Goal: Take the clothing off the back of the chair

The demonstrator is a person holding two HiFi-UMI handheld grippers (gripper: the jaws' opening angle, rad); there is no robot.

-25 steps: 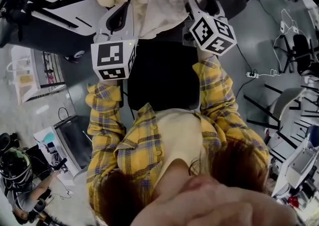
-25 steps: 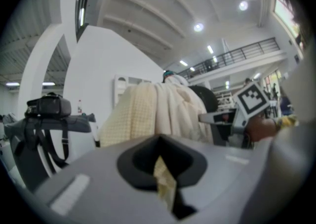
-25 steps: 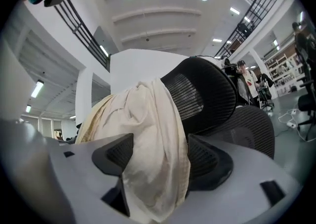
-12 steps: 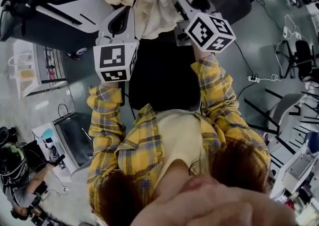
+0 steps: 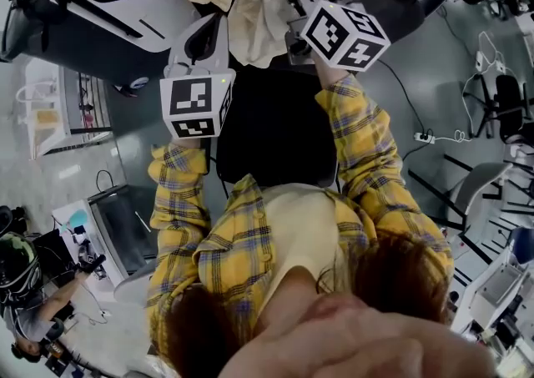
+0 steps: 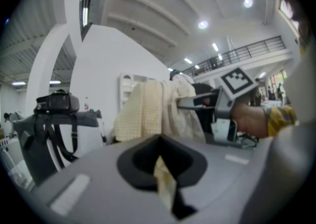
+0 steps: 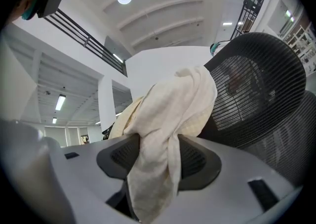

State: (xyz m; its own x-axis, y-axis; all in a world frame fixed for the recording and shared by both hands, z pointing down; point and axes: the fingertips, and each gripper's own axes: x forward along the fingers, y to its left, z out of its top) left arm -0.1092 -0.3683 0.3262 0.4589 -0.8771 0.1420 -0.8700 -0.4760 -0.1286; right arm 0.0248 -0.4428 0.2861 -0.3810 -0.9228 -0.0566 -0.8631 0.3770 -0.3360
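Broadly, the mesh-backed chair (image 7: pixel 256 94) fills the right of the right gripper view, and the cream clothing (image 7: pixel 173 114) hangs bunched over its top edge, so it is not yet off the chair. In the head view the same fabric sits at the top of the picture, above both marker cubes.

The right gripper (image 7: pixel 153 158) has its jaws closing on a thick fold of the clothing. The bunch fills the gap and both pads meet it, though the jaws stand wide around so much fabric. The left gripper (image 6: pixel 163 168) is clamped fully together, with only a thin cream strip pinched between its jaws, seemingly an edge of the same garment.

The likely trouble lies in that uneven hold. If the lift begins before the right jaws have bitten firmly, the loose fold could slide out and leave all the weight on the left strip, which looks slight enough to pull free. The fabric could also snag on the chair's top edge if drawn sideways rather than up and over, dragging or tipping the chair.
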